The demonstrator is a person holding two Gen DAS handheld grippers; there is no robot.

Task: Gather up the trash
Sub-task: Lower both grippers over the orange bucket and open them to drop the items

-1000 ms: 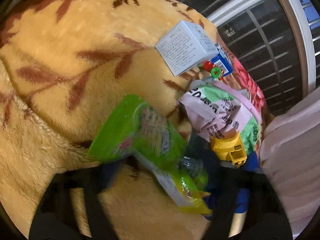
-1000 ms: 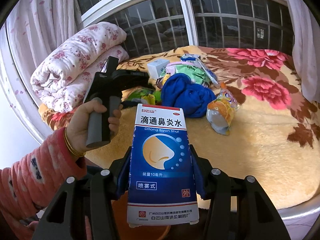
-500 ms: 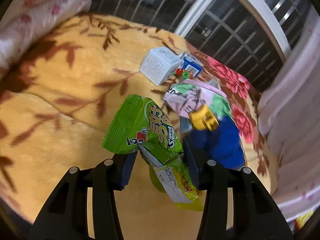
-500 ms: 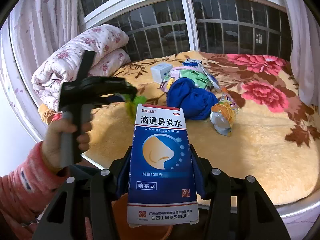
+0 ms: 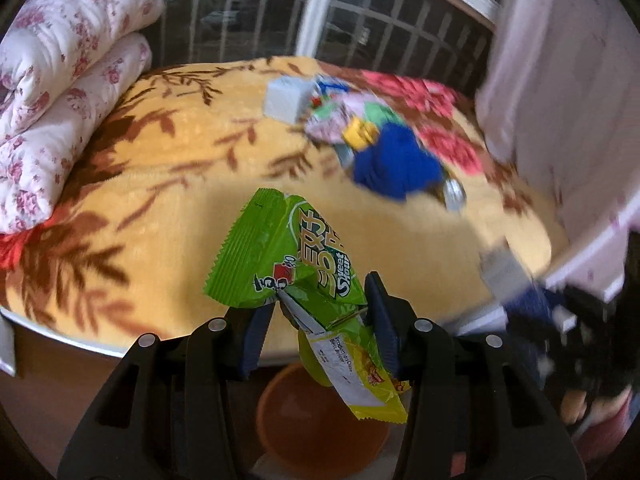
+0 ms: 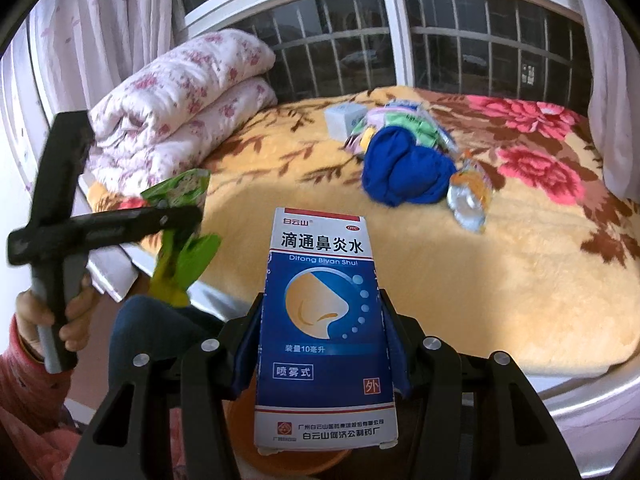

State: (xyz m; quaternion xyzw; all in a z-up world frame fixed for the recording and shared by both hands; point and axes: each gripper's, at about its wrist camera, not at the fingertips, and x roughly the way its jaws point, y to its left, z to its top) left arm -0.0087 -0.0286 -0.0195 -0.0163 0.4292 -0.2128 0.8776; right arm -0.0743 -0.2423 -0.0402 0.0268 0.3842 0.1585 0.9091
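Left gripper (image 5: pixel 316 312): jaws part-closed and clamped on a crumpled green snack wrapper (image 5: pixel 288 256). The wrapper is pinched between the blue pads; its printed top fans forward beyond the fingertips, and a yellow-green tail hangs below them.

Orange bin (image 5: pixel 320 412): seen directly beneath the left gripper, under the wrapper's hanging tail, off the bed's edge.

Right gripper (image 6: pixel 320 316): jaws held moderately apart and closed on a blue and white medicine box (image 6: pixel 324 324). The box is gripped upright by its two long sides, its printed face turned to the camera, its top projecting past the fingertips.

Left hand (image 6: pixel 52 320): seen at far left of the right gripper, wrapped around the left tool's handle, a red patterned sleeve behind it.

Bed (image 6: pixel 500 300): covered by a yellow floral blanket, ahead of both grippers.

Remaining litter, well ahead of the grippers on the blanket: a white carton (image 6: pixel 344 120), a pink and green packet (image 6: pixel 400 120), a silver and orange pouch (image 6: pixel 470 196), grouped around a blue cloth bundle (image 6: pixel 404 172).

Folded floral quilt (image 6: pixel 180 100): stacked at the bed's far left.
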